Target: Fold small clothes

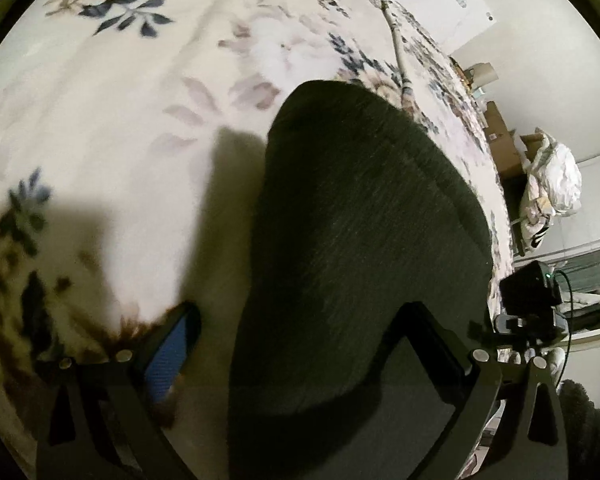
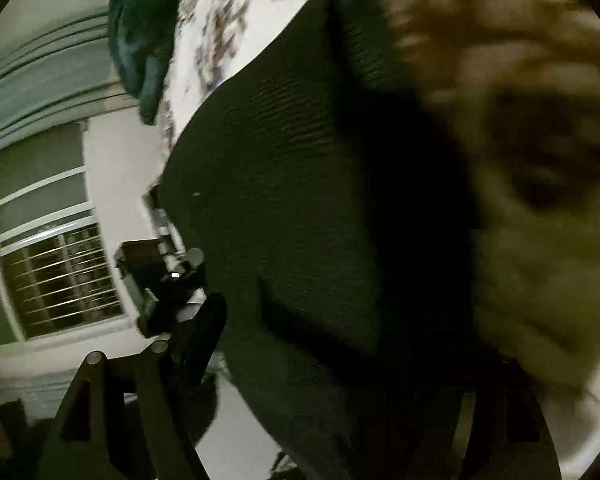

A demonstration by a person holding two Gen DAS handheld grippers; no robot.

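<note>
I see my left gripper (image 1: 300, 360) spread wide around dark ribbed knit garment (image 1: 360, 208) on floral bedspread (image 1: 120, 120); right gripper's (image 2: 340, 360) grip I cannot tell

dark knit garment (image 1: 364, 240), draped over bedspread

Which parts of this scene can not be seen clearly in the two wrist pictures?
- Left wrist view: the dark knit garment runs off the bottom edge, covering the left gripper pinch point.
- Right wrist view: the right gripper grip is hidden by the same garment.
- Right wrist view: a brown shape is too blurred to name.
</note>
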